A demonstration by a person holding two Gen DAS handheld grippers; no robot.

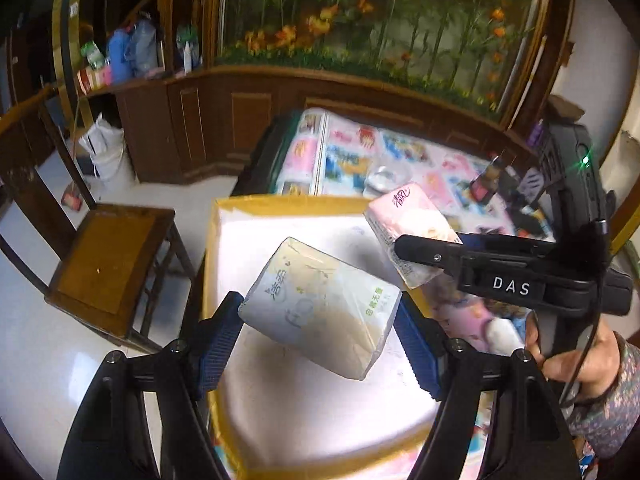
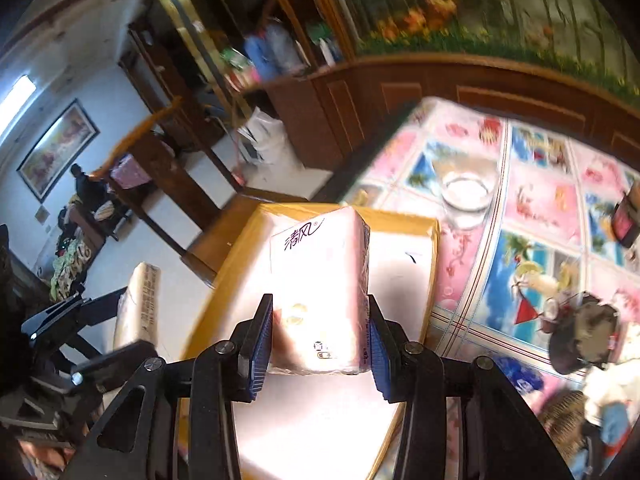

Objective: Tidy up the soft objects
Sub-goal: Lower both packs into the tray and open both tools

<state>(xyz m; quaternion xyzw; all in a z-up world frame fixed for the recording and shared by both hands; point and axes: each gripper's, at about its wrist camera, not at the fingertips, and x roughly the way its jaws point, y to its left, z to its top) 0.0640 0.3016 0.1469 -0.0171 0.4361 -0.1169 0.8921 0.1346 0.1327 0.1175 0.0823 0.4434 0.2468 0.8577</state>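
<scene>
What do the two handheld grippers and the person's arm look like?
Both the left gripper and the right gripper have black angular frames, silver screws and ribbed blue pads. The right one carries white DAS lettering, a green light and a black cable. The sleeve is floral.

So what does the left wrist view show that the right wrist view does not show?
Only the left wrist view shows the wooden chair and the person's hand. Only the right wrist view shows the framed picture on the wall. Both show the yellow-rimmed box, the cream tissue pack in the left gripper and the pink tissue pack in the right gripper.
</scene>
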